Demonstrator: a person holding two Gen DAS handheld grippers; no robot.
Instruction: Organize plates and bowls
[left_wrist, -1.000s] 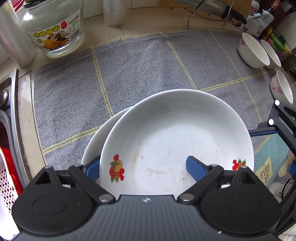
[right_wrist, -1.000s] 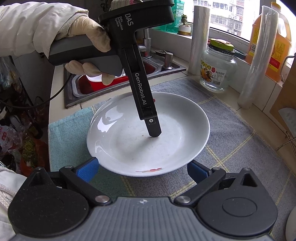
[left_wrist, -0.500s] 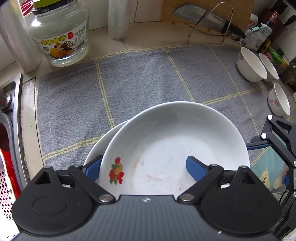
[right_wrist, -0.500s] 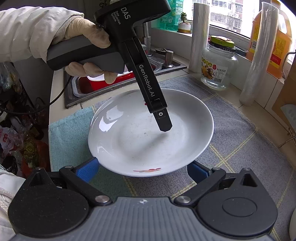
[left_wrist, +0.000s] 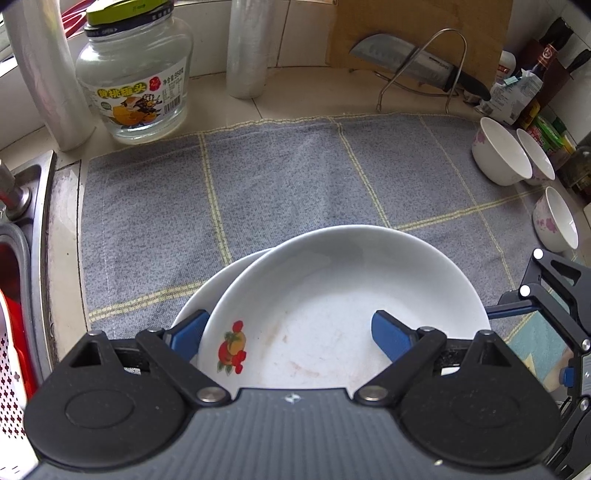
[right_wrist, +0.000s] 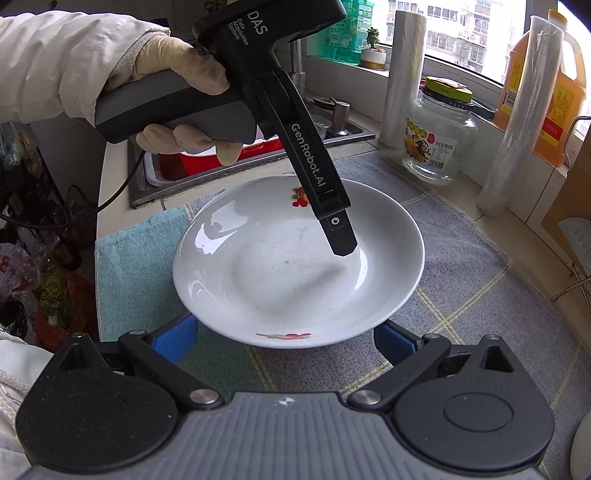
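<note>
A white plate (left_wrist: 343, 295) with fruit prints lies on top of a second white plate (left_wrist: 210, 288) on the grey towel; it also shows in the right wrist view (right_wrist: 280, 273). My left gripper (left_wrist: 288, 336) is open, one finger over the plate's inside and one outside its left rim, apart from it. My right gripper (right_wrist: 284, 339) is open and empty at the plate's near edge. Three white bowls (left_wrist: 498, 155) with purple flowers lie at the right.
A glass jar (left_wrist: 136, 74), plastic-wrap rolls (left_wrist: 245, 48) and a knife on a wire rack (left_wrist: 417, 70) stand behind the towel (left_wrist: 295, 177). A sink with a red basin (right_wrist: 207, 158) lies to the left. An orange oil bottle (right_wrist: 554, 96) stands by the window.
My left gripper has lifted and drawn back from the stacked plates, its finger rising out of the top plate. The plate stays put. My right gripper has not moved.
</note>
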